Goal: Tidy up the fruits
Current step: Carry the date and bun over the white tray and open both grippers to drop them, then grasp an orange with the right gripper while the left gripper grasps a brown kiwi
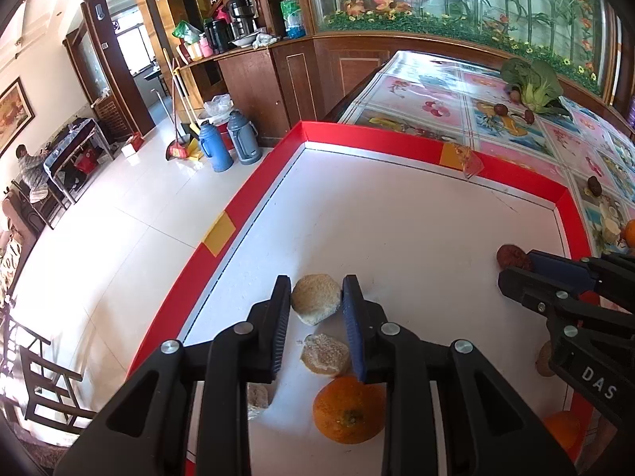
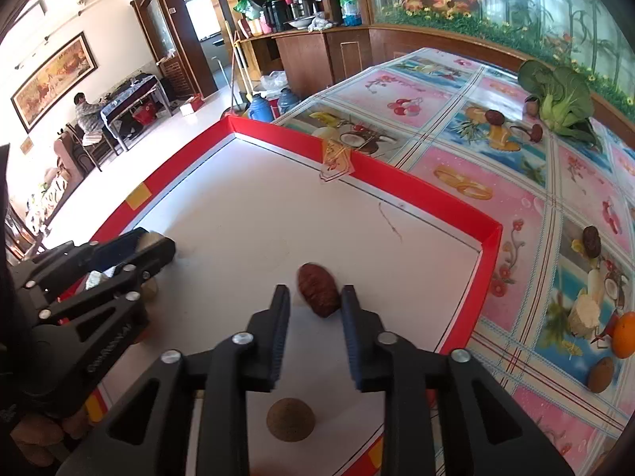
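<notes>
Two hand-held grippers hang over a white tray (image 1: 397, 214) with a low red rim, set on a table (image 2: 496, 166) covered in a fruit-printed cloth.

The left gripper (image 1: 317, 293) points down near the tray's left edge. Its jaws stand slightly apart around a pale, crusty round fruit (image 1: 316, 298); the blue pad sits right at the fruit's side, the black one shows a thin gap, so it looks released rather than squeezed. A second pale round fruit (image 1: 325, 354) lies just behind it between the fingers, and an orange (image 1: 349, 408) rests nearer the tray's near edge.

The right gripper (image 2: 315, 297) is closer to the tray's right edge. Its jaws are slightly parted too, with a dark reddish-brown wrinkled fruit (image 2: 319, 289) lying on the tray floor between the tips; whether the blue pad touches it is hard to say from here. A round tan fruit (image 2: 291, 419) sits beneath the gripper toward the near edge.

Out on the cloth, past the tray's right rim, lie another orange (image 2: 624, 335), a brown fruit (image 2: 600, 374) and a leafy green vegetable (image 2: 559, 99) near the far edge.
</notes>
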Action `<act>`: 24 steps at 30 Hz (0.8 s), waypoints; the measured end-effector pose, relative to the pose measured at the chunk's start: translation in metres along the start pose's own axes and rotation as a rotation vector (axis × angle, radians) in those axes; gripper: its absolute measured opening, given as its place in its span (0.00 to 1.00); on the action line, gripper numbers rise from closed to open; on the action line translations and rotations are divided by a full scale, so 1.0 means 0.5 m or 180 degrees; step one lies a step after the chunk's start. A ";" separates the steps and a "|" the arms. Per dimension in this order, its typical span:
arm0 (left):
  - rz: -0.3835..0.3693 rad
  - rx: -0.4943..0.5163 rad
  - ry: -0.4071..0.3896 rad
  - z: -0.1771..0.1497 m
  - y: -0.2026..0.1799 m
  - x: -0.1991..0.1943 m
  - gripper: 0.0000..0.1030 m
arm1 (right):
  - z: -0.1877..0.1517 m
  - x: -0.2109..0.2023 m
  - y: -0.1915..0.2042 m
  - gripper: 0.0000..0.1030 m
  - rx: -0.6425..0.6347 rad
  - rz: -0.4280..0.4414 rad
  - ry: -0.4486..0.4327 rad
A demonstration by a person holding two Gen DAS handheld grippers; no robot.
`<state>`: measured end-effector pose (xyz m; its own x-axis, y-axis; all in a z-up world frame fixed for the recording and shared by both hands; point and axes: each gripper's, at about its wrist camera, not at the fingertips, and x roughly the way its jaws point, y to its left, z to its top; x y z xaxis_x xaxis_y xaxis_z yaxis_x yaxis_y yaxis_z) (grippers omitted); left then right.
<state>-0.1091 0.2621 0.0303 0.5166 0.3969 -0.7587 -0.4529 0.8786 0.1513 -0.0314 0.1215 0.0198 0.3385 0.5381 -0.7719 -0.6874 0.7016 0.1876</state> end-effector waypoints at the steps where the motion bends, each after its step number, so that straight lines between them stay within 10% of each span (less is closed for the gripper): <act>1: 0.0022 -0.0003 0.0005 -0.002 0.000 0.001 0.36 | -0.001 -0.001 0.001 0.36 0.0005 0.0008 0.0004; 8: 0.0279 0.0147 -0.0116 -0.012 -0.018 -0.005 0.52 | -0.004 -0.017 0.001 0.37 0.0028 0.0107 -0.0075; 24: 0.0395 0.0108 -0.0107 -0.015 -0.014 -0.006 0.52 | 0.002 -0.072 -0.031 0.37 0.0131 0.0055 -0.0348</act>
<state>-0.1128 0.2531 0.0269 0.4824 0.5113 -0.7113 -0.4903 0.8305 0.2644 -0.0324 0.0916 0.0454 0.3965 0.5965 -0.6978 -0.6675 0.7092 0.2269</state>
